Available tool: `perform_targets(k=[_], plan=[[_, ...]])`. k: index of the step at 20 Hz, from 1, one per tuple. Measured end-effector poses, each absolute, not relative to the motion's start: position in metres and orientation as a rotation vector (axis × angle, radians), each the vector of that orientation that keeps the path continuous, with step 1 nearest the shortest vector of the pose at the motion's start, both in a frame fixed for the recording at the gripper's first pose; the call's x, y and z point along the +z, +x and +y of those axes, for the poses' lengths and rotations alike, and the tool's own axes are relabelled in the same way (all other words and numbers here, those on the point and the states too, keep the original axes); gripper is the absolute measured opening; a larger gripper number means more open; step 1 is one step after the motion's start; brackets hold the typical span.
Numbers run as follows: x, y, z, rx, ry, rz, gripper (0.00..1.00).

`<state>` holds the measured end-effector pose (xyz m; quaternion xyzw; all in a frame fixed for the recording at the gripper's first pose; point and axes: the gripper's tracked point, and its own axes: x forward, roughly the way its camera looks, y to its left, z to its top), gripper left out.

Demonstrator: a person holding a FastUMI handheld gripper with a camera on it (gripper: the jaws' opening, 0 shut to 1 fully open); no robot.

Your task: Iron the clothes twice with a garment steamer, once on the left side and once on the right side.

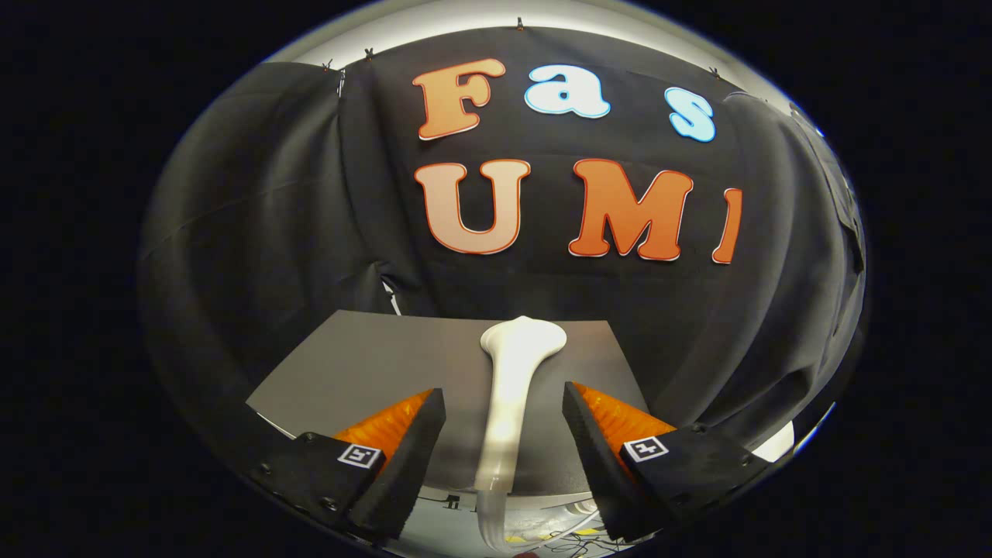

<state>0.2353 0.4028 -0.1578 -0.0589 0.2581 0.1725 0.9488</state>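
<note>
**A:** ok what's the gripper point(504, 415) doing rn?

**B:** Fingers are sitting spread pretty wide, w/ gaps on both sides of the garment steamer point(508, 403). So the steamer's lying right between them but neither finger is actually touching it afaict. Nothing's being squeezed.

**A:** how's the steamer lying?

**B:** It's a long white thing, running lengthwise along the fingers. The slim handle end is pointing back toward the camera, passing btw the finger bases, and the wide flared head point(523, 337) is sticking out just beyond the fingertips. A clear-ish bit is trailing off the handle's near end, can't tell exactly what it is.

**A:** and what's it resting on?

**B:** Looks like it's lying on a flat dark grey board point(372, 364), which is spreading out under and ahead of the fingers. Head is sitting near the board's far edge. Can't make out any clothes tbh. Beyond the board the black cloth wall point(256, 232) is hanging, w/ some folds at the sides. Down below the fingers some cables point(566, 542) are showing on a lighter surface.
</note>
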Motion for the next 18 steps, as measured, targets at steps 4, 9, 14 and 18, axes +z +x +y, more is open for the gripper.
perform_targets(k=[4,9,14,18], plan=[[-0.185,0.250,0.413,0.344,-0.134,0.618,0.98],[-0.209,0.272,0.415,0.309,-0.168,0.691,0.98],[-0.233,0.287,0.411,0.269,-0.161,0.756,0.92],[-0.249,0.289,0.408,0.246,-0.148,0.808,0.76]])
